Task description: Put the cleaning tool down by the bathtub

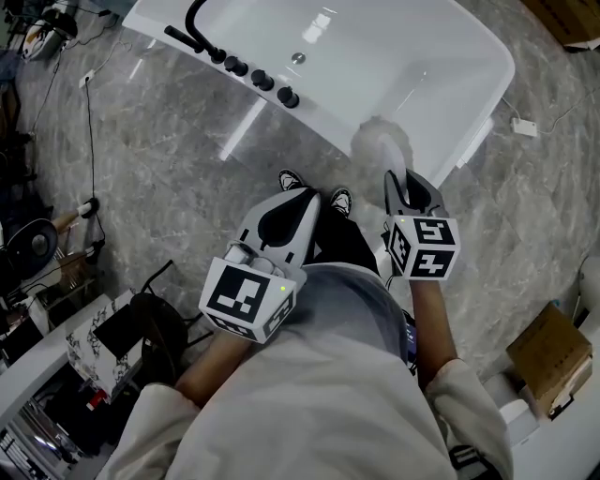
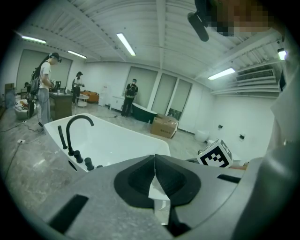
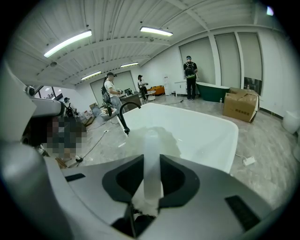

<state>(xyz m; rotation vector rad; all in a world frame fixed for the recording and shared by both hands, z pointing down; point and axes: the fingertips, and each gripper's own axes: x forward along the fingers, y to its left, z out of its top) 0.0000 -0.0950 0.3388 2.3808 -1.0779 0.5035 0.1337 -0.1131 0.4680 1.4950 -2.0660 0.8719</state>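
— Grey marbled floor (image 1: 159,159) lies all round the one white bathtub (image 1: 422,42). How much room is there along its edges?

— Plenty. The floor off the bathtub's faucet end is bare apart from a thin cable (image 1: 90,122). Past its other end there is only a small white plug (image 1: 525,127). Two shoes (image 1: 292,180) stand just beside the bathtub's near side.

— Where is the cleaning tool (image 3: 151,159)?

— Up in the air, off the floor. The right gripper (image 1: 410,187) has its jaws clamped on the pale handle. The fluffy head shows against the bathtub's near rim, towards the end away from the faucet. I cannot tell whether it touches.

— And the left gripper (image 2: 155,157)?

— Its jaws are pressed together with nothing between them. It hangs near the bathtub's near side, beside the right one.

— Counts?

— One black faucet (image 1: 194,23) on the bathtub's rim, with a row of black knobs (image 1: 262,81) next to it that I cannot count surely. One drain (image 1: 298,58). One cardboard box (image 1: 548,352) well away from the bathtub. Far behind it, three people stand near a green tub (image 3: 213,90).
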